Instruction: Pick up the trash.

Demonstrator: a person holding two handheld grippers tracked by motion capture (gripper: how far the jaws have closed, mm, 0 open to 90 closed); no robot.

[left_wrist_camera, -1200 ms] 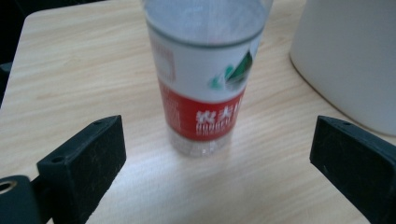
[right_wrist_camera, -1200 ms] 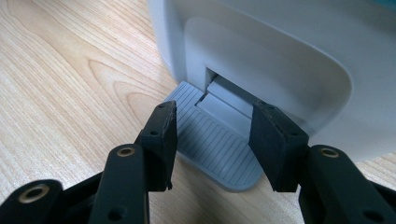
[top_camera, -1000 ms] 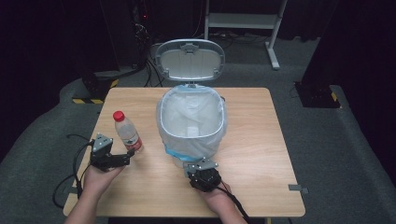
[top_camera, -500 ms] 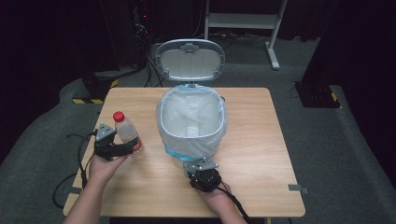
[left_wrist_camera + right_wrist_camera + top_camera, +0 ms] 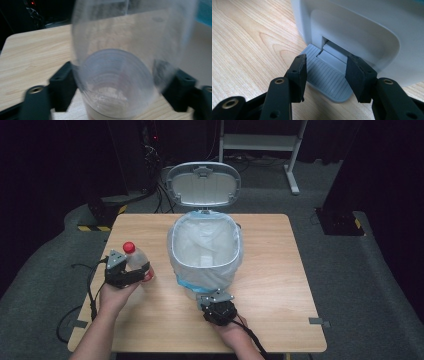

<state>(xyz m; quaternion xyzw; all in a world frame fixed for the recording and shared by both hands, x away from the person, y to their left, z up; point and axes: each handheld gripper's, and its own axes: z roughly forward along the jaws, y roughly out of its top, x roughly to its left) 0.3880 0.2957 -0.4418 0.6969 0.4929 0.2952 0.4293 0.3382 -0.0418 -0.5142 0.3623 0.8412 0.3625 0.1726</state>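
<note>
A clear plastic bottle (image 5: 135, 260) with a red cap stands on the left of the wooden table (image 5: 270, 270). My left gripper (image 5: 125, 272) is shut on it from the near side. In the left gripper view the bottle (image 5: 125, 50) is blurred, and both jaws touch its lower sides around my left gripper's (image 5: 118, 83) centre. A grey pedal bin (image 5: 200, 279) lined with a white bag stands mid-table with its lid (image 5: 202, 184) up. My right gripper (image 5: 217, 307) is at the bin's front. In the right gripper view, my right gripper (image 5: 325, 72) is open, its jaws resting over the ribbed pedal (image 5: 329, 82).
A black cable trails from the left gripper off the table's left edge to the floor (image 5: 80, 320). A white metal frame (image 5: 260, 140) and dark equipment stand behind the table. Bare wood lies to the right of the bin.
My left gripper moved forward and right onto the bottle and shut around it. The right gripper and the bin stayed put.
</note>
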